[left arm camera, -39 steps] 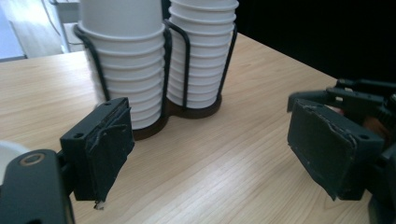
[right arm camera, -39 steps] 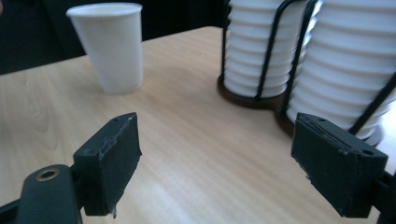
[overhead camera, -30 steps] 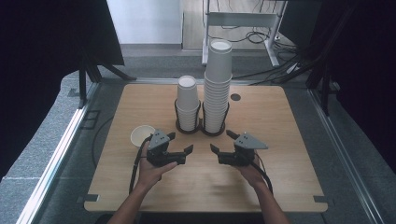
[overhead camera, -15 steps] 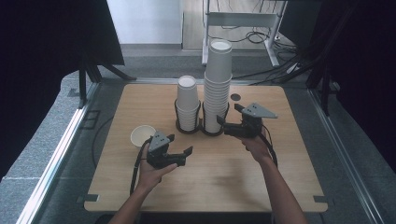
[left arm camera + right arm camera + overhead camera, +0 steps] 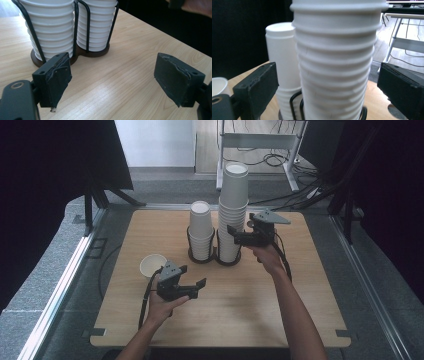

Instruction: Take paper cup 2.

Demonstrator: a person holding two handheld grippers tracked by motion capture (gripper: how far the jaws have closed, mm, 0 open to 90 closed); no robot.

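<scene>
A tall stack of white paper cups and a shorter stack stand side by side in a black wire holder at the back middle of the wooden table. My right gripper is raised at mid-height of the tall stack, which stands between its jaws with a gap on each side; the jaws have just been opening. A single white cup stands upright at the left. Beside it, low over the table, my left gripper is open with nothing between its pads, pointing at the holder.
Black curtains close off both sides. Beyond the table's far edge stands a white metal frame with cables on the floor. A metal rail runs along the left side. Bare wood lies in front of and to the right of the holder.
My right gripper has risen from the front of the table and moved back to the tall stack, jaws now around it. The left gripper has stayed in place.
</scene>
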